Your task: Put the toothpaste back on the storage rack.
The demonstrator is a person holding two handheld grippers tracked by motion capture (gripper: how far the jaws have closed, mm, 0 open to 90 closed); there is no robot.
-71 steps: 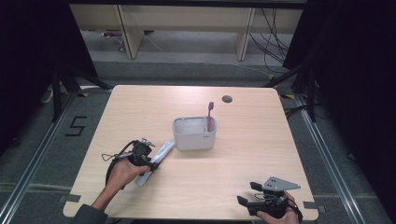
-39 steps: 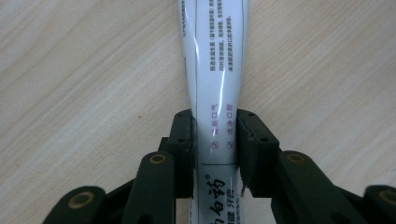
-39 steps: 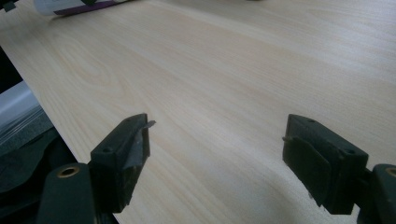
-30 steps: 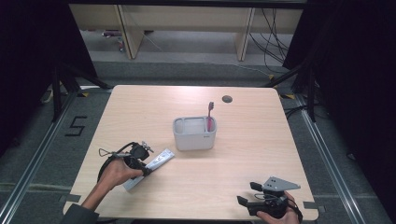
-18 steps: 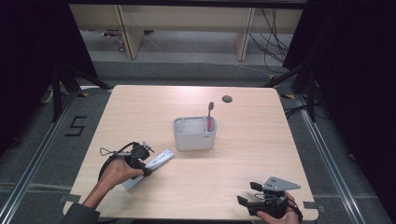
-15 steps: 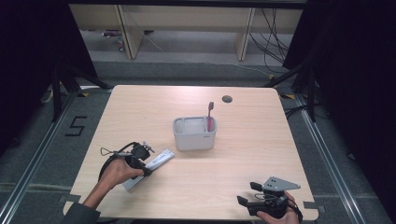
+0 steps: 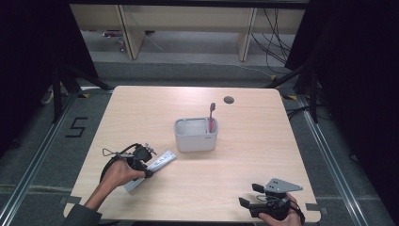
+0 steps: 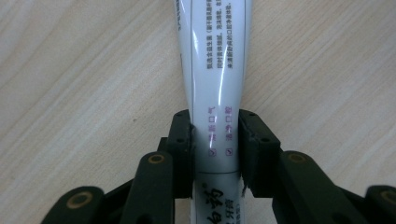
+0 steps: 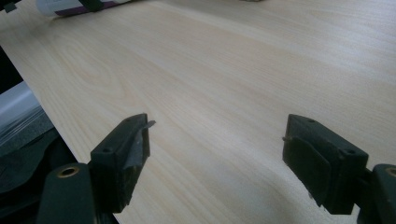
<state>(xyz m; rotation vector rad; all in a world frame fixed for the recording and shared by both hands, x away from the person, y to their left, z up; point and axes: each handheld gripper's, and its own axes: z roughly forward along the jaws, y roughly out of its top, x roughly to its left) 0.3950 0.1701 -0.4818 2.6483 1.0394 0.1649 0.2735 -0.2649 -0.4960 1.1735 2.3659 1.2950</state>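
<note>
A white toothpaste tube (image 7: 161,161) (image 8: 217,70) lies flat on the wooden table at the front left. My left gripper (image 7: 145,169) (image 8: 215,135) points down over it. The jaws have just been closing, and both pads press against the tube's sides near its lower end. My right gripper (image 7: 250,195) (image 9: 219,149) rests at the table's front right corner, open wide, with only bare wood between its fingers. A grey-white holder (image 7: 195,142) stands at mid-table with a pink toothbrush (image 7: 211,115) upright in its right compartment.
A round cable hole (image 7: 229,100) sits near the table's far edge. Bare wood stretches between the two grippers. The table's front edge runs just below both hands. Dark floor and rails surround the table.
Compared with the earliest frame, my left hand and the tube have shifted slightly toward the table's front left. Over the last second both hands stay still.
</note>
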